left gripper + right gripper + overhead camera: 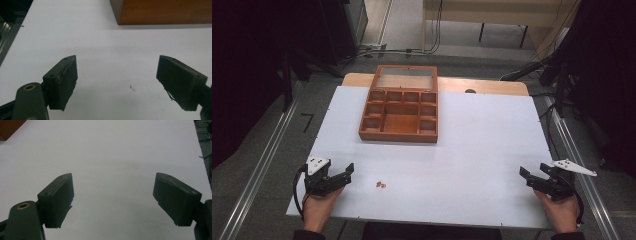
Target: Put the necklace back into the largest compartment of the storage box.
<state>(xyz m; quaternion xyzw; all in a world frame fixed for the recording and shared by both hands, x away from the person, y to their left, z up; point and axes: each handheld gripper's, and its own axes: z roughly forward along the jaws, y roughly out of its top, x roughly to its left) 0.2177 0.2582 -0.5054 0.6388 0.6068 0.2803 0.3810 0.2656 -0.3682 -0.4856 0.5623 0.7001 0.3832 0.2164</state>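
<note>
Reddish-brown small fragments, low centre of the high view on the white tabletop | my left gripper: jaws wide, empty, fragments just right of it, nearer than to my right gripper, also wide and empty | open wooden compartment box upper centre, well apart.

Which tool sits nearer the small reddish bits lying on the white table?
Left. The left tool rests just left of the reddish bits, jaws open toward them. The right tool is far across the white table, near its right edge.
</note>
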